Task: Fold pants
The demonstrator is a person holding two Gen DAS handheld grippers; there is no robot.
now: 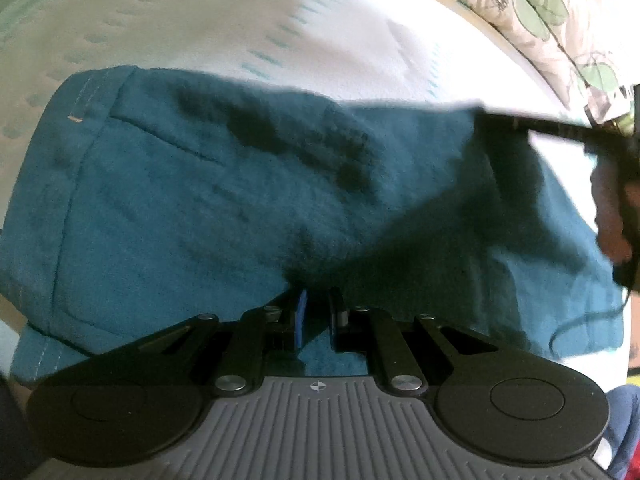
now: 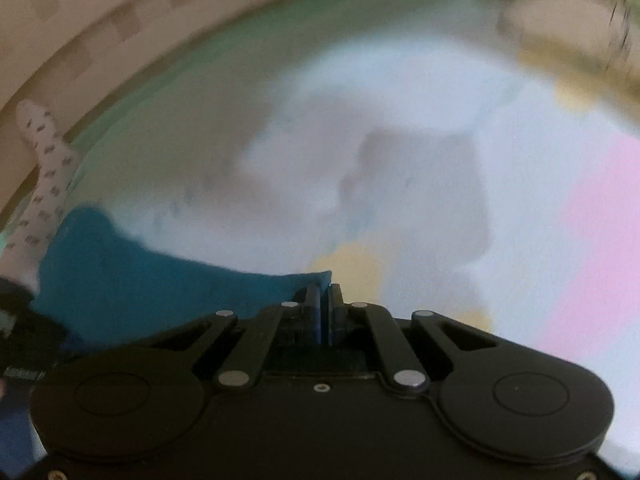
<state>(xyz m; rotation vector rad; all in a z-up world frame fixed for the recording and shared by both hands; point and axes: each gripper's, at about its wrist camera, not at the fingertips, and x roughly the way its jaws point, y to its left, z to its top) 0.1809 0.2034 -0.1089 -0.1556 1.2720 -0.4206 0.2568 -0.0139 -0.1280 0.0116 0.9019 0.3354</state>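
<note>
Teal pants [image 1: 224, 200] lie spread over a white bed sheet [image 1: 240, 12], with the waistband and a pocket seam at the left. My left gripper [image 1: 318, 304] is shut on a bunch of this cloth at the near edge. At the right edge of the left wrist view, my right gripper [image 1: 520, 124] reaches in to the cloth's far right edge, with a hand [image 1: 612, 216] behind it. In the blurred right wrist view, my right gripper [image 2: 324, 294] has its jaws together on a corner of the pants [image 2: 160, 292], which trail off to the left.
A leaf-patterned pillow [image 1: 536, 8] lies at the back right. In the right wrist view, a person's foot in a patterned sock [image 2: 44, 184] stands at the left by the bed's edge. The sheet [image 2: 400, 160] there has pink and yellow patches.
</note>
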